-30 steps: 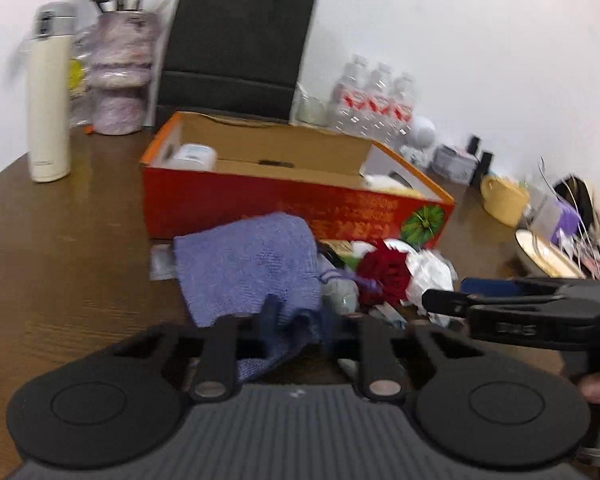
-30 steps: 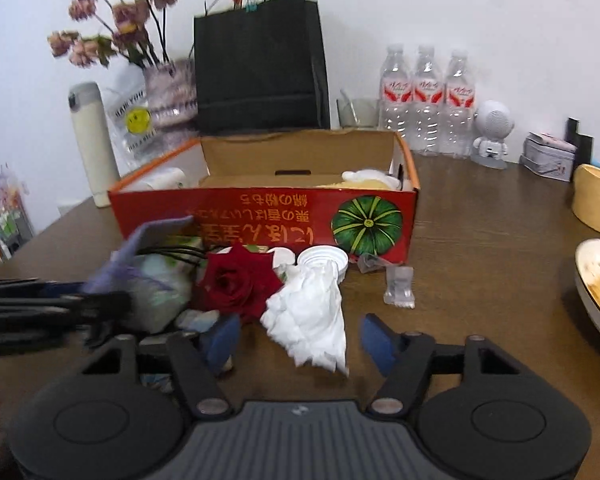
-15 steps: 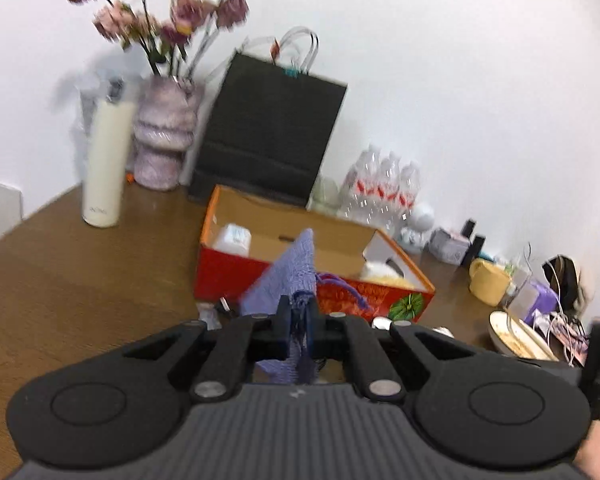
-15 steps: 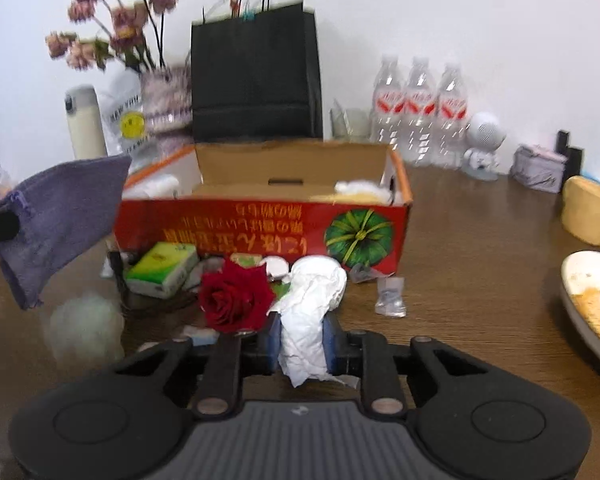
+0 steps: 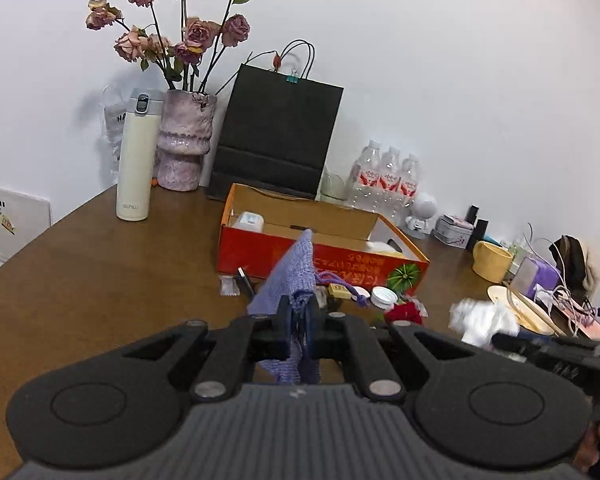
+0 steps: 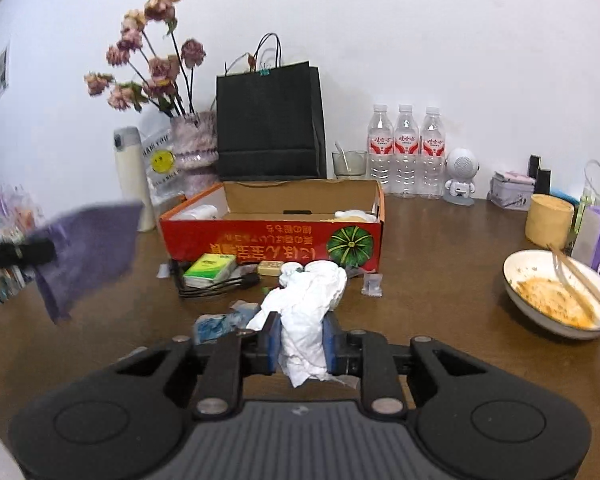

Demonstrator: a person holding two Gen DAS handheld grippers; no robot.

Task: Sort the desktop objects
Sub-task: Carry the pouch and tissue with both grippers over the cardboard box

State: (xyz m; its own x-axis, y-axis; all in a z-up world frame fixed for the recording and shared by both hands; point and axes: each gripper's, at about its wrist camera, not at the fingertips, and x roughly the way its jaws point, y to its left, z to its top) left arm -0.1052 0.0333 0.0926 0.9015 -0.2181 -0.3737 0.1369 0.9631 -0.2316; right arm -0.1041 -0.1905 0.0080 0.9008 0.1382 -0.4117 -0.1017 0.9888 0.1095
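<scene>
Left hand-held gripper (image 5: 299, 326) clamps purple cloth (image 5: 290, 280) aloft — cleared for sorting | right hand-held gripper (image 6: 302, 342) grips crumpled white tissue (image 6: 308, 304) above tabletop (image 6: 440, 272) — red box (image 6: 272, 236) waits behind.

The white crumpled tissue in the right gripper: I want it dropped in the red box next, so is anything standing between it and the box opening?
Nothing visible does. The right gripper holds the white tissue clear of the table; the green packet and black cable lie low before the red box, whose top is open.
</scene>
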